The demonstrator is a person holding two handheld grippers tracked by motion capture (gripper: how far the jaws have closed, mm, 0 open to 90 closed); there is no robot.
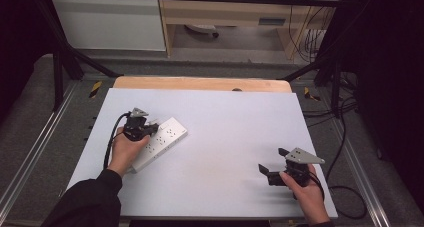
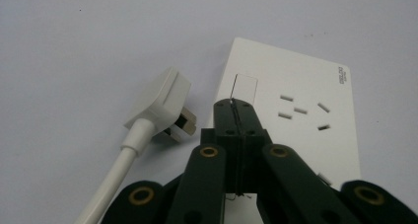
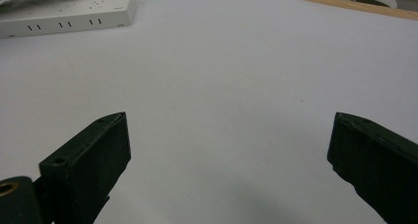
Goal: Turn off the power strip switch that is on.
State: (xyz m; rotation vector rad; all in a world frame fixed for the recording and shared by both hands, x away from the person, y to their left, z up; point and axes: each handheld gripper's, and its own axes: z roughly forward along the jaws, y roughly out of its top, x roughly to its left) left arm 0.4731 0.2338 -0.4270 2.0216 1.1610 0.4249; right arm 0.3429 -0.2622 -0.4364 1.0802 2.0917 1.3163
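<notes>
White plastic makes up the power strip (image 1: 159, 142), which lies slantwise on the left half of the table (image 1: 225, 137), and the plug (image 2: 162, 103) resting on the sheet just beside it, prongs turned toward the strip, its round cord (image 2: 111, 179) trailing back toward me. I hold the left gripper (image 2: 235, 110) over the switch end of the strip with its jaws pressed together and nothing between them, the tips touching or just above the rocker switch (image 2: 245, 87); which of the two I cannot tell. I judge the strip rigid, light and smooth-sided, likely to slide on the sheet if pushed, so the long edges would be the place to clamp it. The plug I judge hard and small, best pinched across its flat body and not by the pliant cord. My right gripper (image 1: 274, 172) waits well apart near the right front corner, jaws spread wide and empty. A pale matte sheet covers the table, with wood showing at the far edge; black framing, cables and cabinets stand beyond.
</notes>
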